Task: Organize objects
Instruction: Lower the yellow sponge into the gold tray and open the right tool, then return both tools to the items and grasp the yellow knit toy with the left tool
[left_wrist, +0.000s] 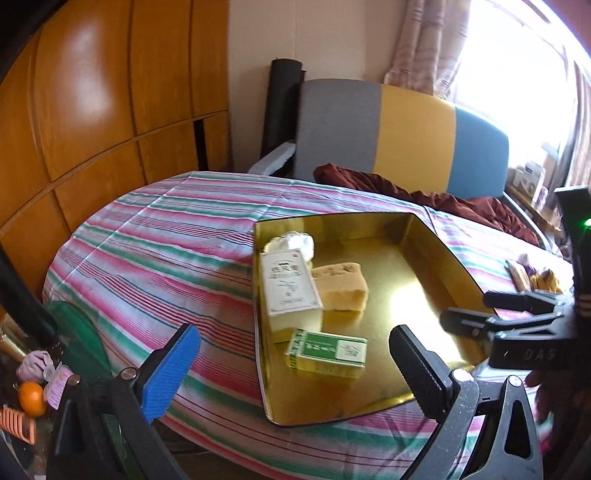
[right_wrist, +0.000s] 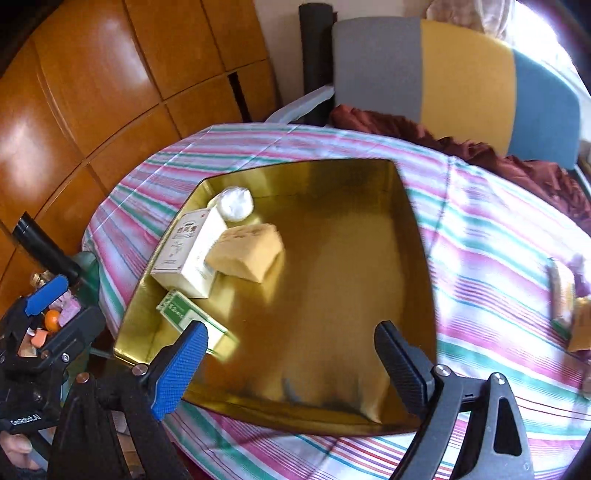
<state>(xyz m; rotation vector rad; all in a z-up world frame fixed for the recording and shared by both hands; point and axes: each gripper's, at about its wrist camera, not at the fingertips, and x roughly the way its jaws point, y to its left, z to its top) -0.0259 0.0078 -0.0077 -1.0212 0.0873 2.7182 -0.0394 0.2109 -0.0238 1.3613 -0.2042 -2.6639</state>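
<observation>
Right wrist view: green box (right_wrist: 192, 317) behind tongs.

The gold tray (left_wrist: 424, 236) holds four things along its left wall. From its far corner come a white wad (left_wrist: 291, 242), perhaps tissue, a white box (left_wrist: 290, 284), a tan block (left_wrist: 341, 282) and a green box (left_wrist: 327, 352).

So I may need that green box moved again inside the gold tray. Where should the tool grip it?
Grip the green box across its two long sides, coming straight down from above. It lies flat, its broad face up, near the gold tray wall, apart from the white box, so its long sides probably stay reachable.
</observation>
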